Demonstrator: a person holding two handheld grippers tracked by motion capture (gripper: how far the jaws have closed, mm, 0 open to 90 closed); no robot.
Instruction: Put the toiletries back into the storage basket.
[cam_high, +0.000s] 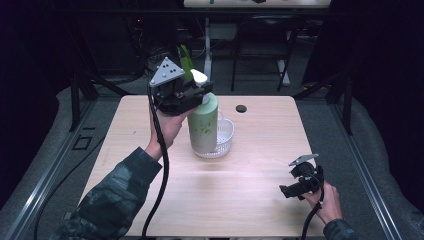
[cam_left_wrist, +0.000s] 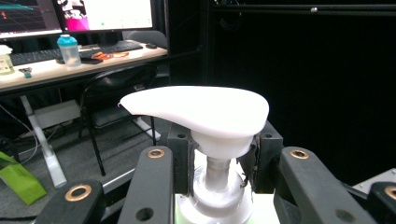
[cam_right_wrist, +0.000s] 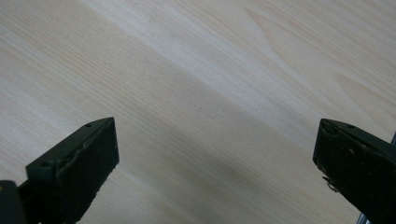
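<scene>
Gripping the neck of a tall pale green plastic pump bottle (cam_high: 203, 120), the left gripper (cam_high: 192, 92) has its jaws closed in right under the white pump head (cam_left_wrist: 198, 112). In the left gripper view you can see the black jaws sitting on either side of the narrow stem just below that head, pretty much pinching it. The bottle stands upright with its base inside a small round white plastic basket with slotted sides (cam_high: 222, 140), which sits around the middle of the light wooden worktop (cam_high: 250, 190), a bit toward the far edge. The person's left hand (cam_high: 167, 127) wraps the gripper body from below, and the grey three-cornered plate (cam_high: 166, 72) sits on top.

The right gripper (cam_high: 285, 190) is way off near the worktop's near right corner, held low in the right hand (cam_high: 327, 202). Its jaws are spread wide, and the right gripper view shows nothing between them except bare wood grain. I can't tell if it's actually resting on the worktop or just hovering over it.

There's also a small dark round thing (cam_high: 241, 108) lying near the far edge, too small to make out what it is.
</scene>
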